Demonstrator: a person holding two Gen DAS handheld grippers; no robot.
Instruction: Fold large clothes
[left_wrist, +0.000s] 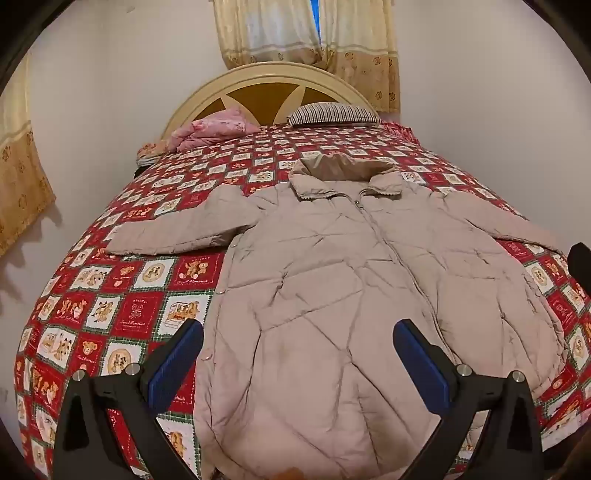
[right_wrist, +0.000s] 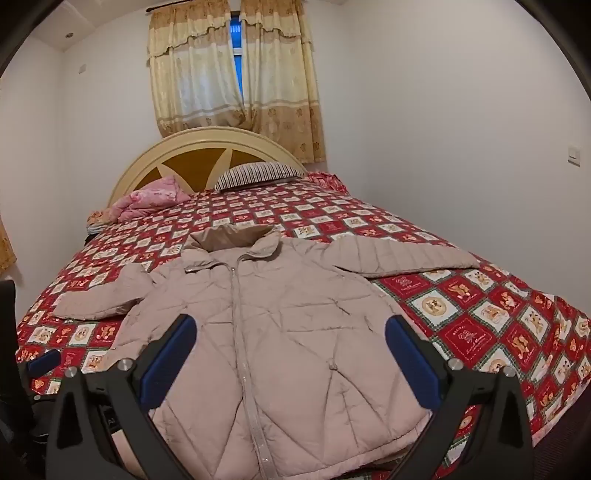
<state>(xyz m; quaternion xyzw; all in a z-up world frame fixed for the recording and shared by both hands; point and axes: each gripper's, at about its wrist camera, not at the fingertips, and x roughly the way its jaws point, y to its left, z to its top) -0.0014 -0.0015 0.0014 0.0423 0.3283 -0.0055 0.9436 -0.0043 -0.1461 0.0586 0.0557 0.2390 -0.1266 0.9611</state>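
A large beige quilted jacket (left_wrist: 332, 280) lies flat and face up on the bed, zipped, hood toward the headboard, both sleeves spread out to the sides. It also shows in the right wrist view (right_wrist: 280, 332). My left gripper (left_wrist: 297, 332) is open and empty, held above the jacket's lower left part. My right gripper (right_wrist: 290, 328) is open and empty, above the jacket's hem near the zip. The left gripper's blue-padded finger (right_wrist: 42, 362) shows at the left edge of the right wrist view.
The bed has a red patchwork bedspread (left_wrist: 122, 306) with bear squares. A pink folded blanket (left_wrist: 210, 133) and a striped pillow (left_wrist: 332, 114) lie by the cream headboard (left_wrist: 273, 70). White walls close both sides; curtains (right_wrist: 236, 81) hang behind.
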